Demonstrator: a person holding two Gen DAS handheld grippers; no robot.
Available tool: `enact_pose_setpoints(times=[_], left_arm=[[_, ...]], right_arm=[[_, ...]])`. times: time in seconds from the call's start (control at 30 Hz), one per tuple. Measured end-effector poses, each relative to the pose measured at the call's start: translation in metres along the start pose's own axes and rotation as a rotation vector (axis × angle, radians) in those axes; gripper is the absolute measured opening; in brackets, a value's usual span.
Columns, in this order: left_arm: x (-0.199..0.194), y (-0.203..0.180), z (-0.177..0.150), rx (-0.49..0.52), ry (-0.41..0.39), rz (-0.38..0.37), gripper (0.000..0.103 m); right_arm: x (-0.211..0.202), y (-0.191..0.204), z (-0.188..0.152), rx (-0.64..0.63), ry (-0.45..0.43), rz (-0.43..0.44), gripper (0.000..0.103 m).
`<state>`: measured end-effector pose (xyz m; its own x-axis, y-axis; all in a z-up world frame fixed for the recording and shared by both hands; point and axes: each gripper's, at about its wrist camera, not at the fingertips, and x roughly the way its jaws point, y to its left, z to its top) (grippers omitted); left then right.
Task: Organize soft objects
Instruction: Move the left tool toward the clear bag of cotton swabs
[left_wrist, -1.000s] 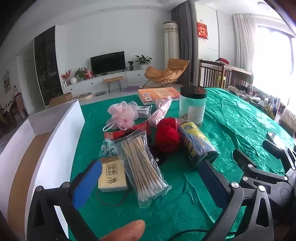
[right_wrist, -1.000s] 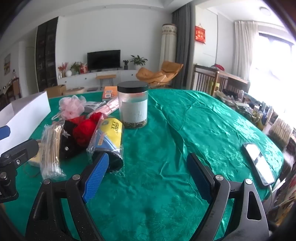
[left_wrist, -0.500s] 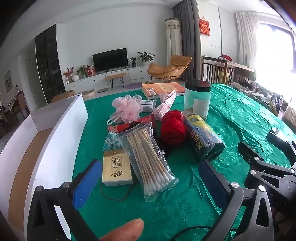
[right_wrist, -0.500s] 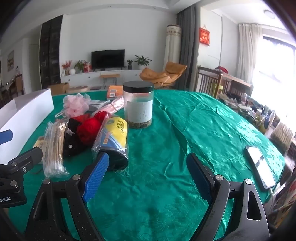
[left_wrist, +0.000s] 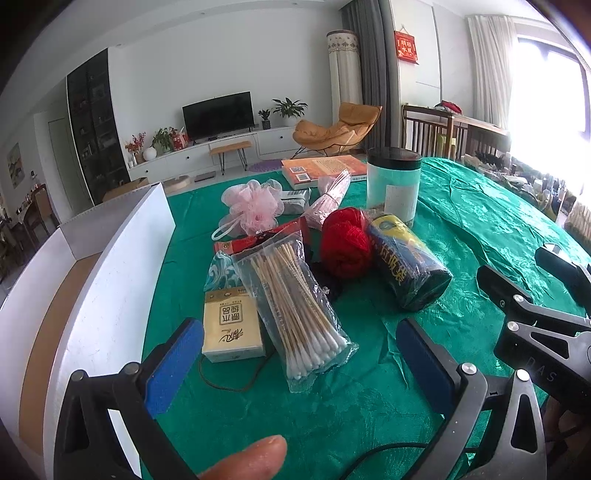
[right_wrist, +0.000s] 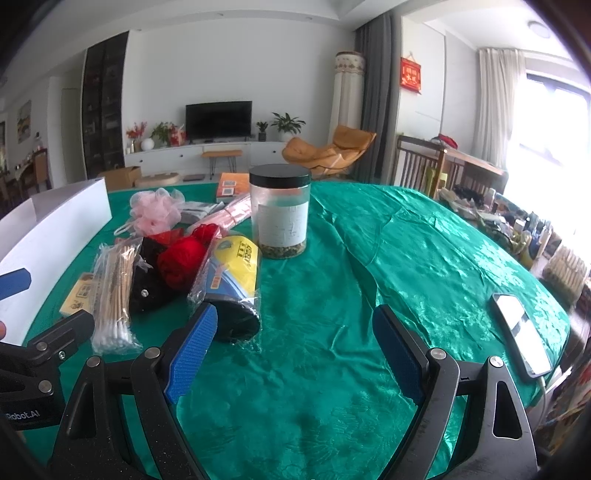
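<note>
A pile lies on the green tablecloth: a bag of cotton swabs (left_wrist: 299, 306) (right_wrist: 112, 291), a yellow tissue pack (left_wrist: 231, 325), a red yarn ball (left_wrist: 345, 243) (right_wrist: 183, 256), a pink bath pouf (left_wrist: 255, 208) (right_wrist: 153, 212), and a wrapped dark roll with a yellow label (left_wrist: 408, 266) (right_wrist: 232, 288). My left gripper (left_wrist: 299, 365) is open just short of the swabs and tissue pack, holding nothing. My right gripper (right_wrist: 293, 354) is open over bare cloth, its left pad next to the wrapped roll. A white box (left_wrist: 99, 295) stands at the left.
A clear jar with a black lid (left_wrist: 393, 184) (right_wrist: 279, 214) stands behind the pile, with an orange book (left_wrist: 321, 168) further back. A phone (right_wrist: 521, 332) lies near the table's right edge. Clutter lines the far right rim. A fingertip (left_wrist: 251, 458) shows at the bottom.
Both grippers have edged forward toward the pile, so the items look larger and nearer. Both stay open, and nothing on the table has moved.
</note>
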<state>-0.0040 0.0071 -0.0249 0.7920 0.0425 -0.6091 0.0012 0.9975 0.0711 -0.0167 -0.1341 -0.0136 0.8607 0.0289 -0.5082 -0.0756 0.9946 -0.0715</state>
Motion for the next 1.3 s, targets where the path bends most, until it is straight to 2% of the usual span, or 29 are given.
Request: enact_pose_setpoints(times=[1.3], left_arm=[[0.026, 0.002, -0.022, 0.011, 0.117, 0.015, 0.103]], right_arm=[[0.007, 0.000, -0.003, 0.006, 0.027, 0.002, 0.088]])
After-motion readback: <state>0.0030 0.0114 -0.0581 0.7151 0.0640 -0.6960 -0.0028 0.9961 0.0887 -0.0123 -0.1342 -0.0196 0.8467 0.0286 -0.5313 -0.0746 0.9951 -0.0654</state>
